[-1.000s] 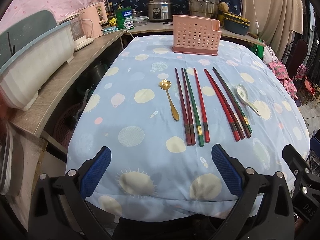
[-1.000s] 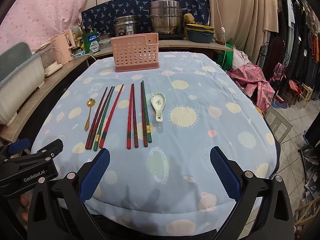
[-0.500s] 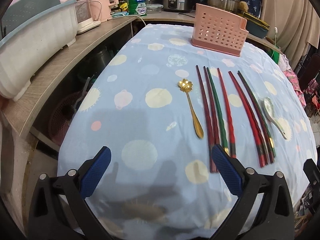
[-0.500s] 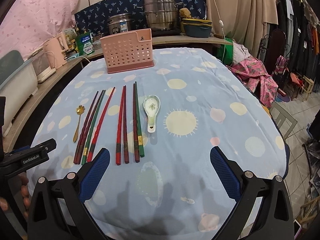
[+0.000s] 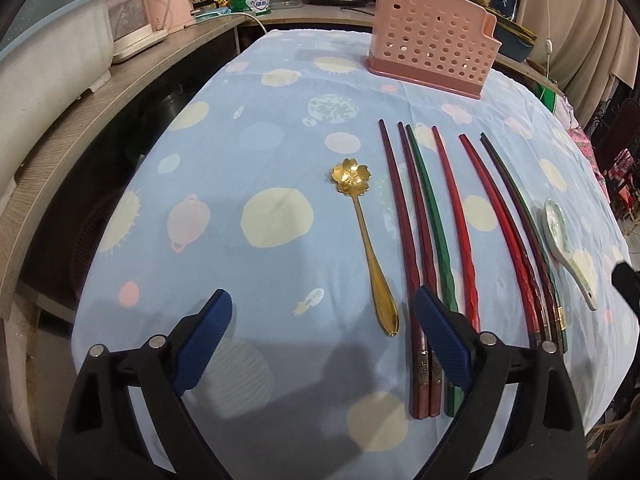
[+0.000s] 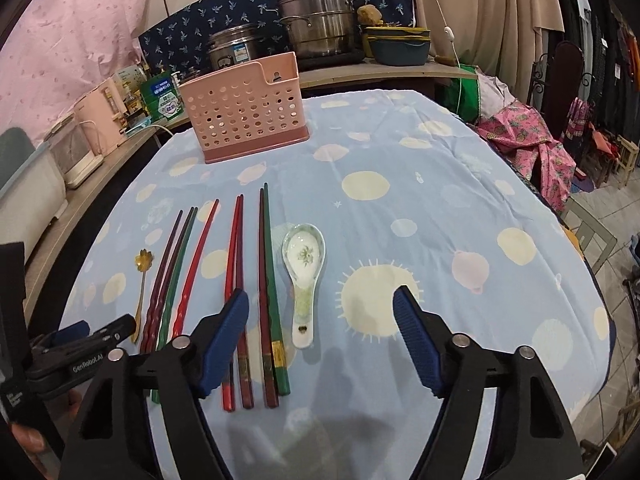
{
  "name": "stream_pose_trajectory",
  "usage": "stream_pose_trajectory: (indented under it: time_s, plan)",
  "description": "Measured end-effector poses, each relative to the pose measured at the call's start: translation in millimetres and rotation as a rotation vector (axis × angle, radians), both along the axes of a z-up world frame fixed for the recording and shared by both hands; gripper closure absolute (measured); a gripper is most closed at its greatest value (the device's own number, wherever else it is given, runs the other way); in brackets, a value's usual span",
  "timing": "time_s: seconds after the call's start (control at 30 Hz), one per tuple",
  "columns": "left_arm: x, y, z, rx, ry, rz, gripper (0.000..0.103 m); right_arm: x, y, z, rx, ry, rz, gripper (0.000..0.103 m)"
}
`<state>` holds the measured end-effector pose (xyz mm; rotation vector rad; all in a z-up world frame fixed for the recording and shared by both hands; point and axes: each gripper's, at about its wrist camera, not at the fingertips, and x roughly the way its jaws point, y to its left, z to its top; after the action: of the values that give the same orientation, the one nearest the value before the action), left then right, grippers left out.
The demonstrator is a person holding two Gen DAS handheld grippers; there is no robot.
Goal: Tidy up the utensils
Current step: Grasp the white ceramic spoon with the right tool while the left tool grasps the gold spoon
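A gold spoon point(image 5: 368, 248) with a flower-shaped bowl lies left of several red, dark red and green chopsticks point(image 5: 456, 220) on the blue spotted tablecloth point(image 5: 240, 160). My left gripper point(image 5: 320, 304) hovers low over the cloth, its jaws closing; the gold spoon's handle end lies between the fingers, untouched. A white ceramic spoon point(image 6: 304, 264) lies right of the chopsticks point(image 6: 272, 280). My right gripper point(image 6: 322, 298) is also closing, with that spoon's handle and two chopstick pairs between its fingers, pads apart from them. A pink perforated holder point(image 6: 248, 116) stands at the far edge.
A wooden shelf point(image 5: 80, 120) along the left carries a white tub point(image 5: 44, 64) and a pink appliance. Steel pots point(image 6: 316, 20) stand behind the holder. Pink cloth point(image 6: 524, 140) hangs off to the right. The left gripper point(image 6: 80, 340) shows at the right wrist view's left edge.
Both grippers have come forward and lower over the cloth, so the utensils now lie between their fingers. Both pairs of jaws stand narrower than before.
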<state>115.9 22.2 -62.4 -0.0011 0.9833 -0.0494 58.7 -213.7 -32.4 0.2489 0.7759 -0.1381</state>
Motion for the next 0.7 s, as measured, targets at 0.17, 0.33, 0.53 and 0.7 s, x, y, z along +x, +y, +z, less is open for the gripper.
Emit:
stream_pose_trajectory:
  time_s: [0.17, 0.33, 0.53, 0.7]
  plan:
    - [5, 4, -5, -0.015, 0.017, 0.01, 0.022, 26, -5, -13, 0.049, 0.033, 0.01, 0.063]
    - [7, 5, -8, -0.013, 0.022, 0.01, 0.025, 36, -5, -31, 0.076, 0.081, 0.025, 0.081]
    - [5, 6, -9, -0.005, 0.015, 0.005, 0.026, 34, -4, -48, 0.134, 0.113, 0.047, 0.093]
    - [-2, 8, -9, -0.006, 0.0, 0.005, 0.04, 29, -4, -52, 0.152, 0.101, 0.052, 0.094]
